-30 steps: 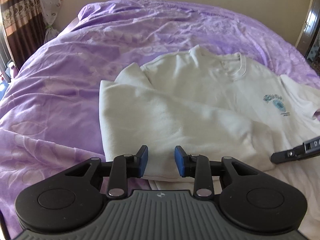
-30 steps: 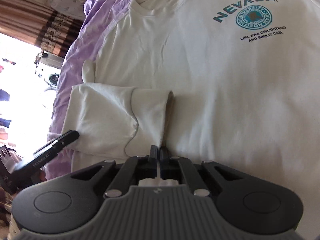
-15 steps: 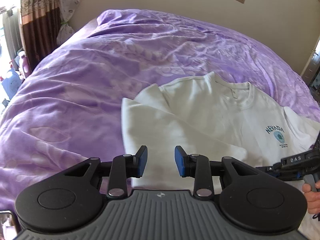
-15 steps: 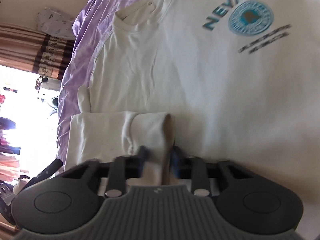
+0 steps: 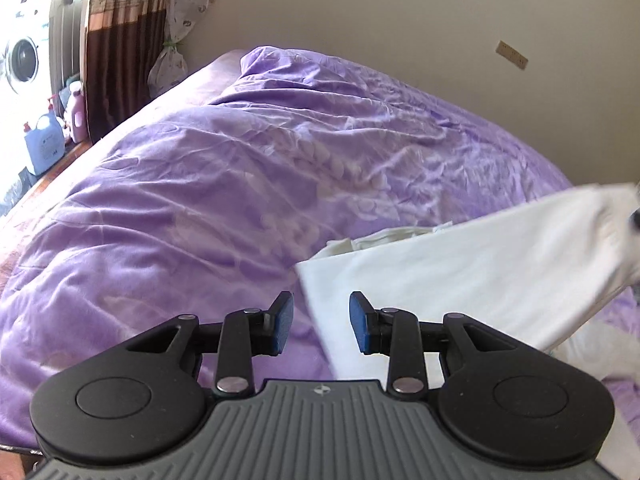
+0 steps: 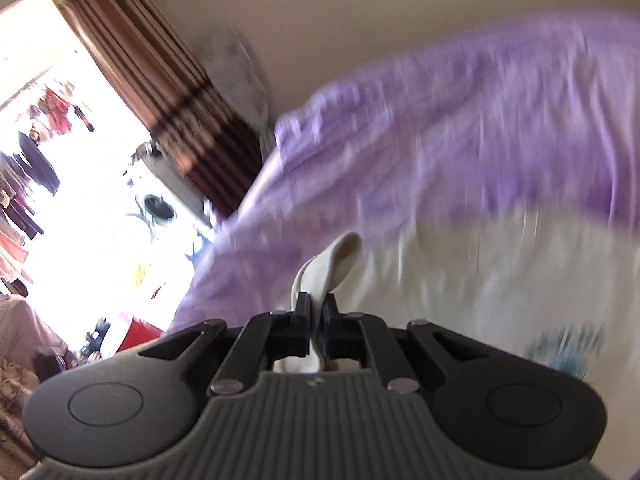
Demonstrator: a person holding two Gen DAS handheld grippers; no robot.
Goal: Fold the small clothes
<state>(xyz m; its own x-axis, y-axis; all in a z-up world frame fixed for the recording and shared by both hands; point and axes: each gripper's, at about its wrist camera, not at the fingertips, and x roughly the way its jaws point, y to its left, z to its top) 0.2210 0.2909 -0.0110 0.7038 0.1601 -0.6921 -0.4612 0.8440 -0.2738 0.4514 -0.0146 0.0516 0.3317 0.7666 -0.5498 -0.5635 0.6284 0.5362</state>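
Observation:
A white sweatshirt with a teal print lies on a purple bedspread [image 5: 240, 184]. In the left wrist view its sleeve [image 5: 460, 272] is lifted and stretched toward the right edge. My left gripper [image 5: 320, 326] is open and empty, low over the bedspread, beside the sleeve's near corner. My right gripper [image 6: 316, 320] is shut on the sleeve cuff [image 6: 332, 264], which sticks up between its fingers. The sweatshirt body [image 6: 480, 280] is blurred in the right wrist view.
A wall [image 5: 360, 12] stands behind the bed. A brown curtain [image 5: 120, 40], a washing machine [image 5: 20, 60] and bottles [image 5: 44, 140] are at the left past the bed edge. A bright window [image 6: 60, 200] shows in the right wrist view.
My right gripper closed on the sleeve cuff and lifted it, swinging upward. The sleeve now rises off the sweatshirt. My left gripper pulled back to the left, still open.

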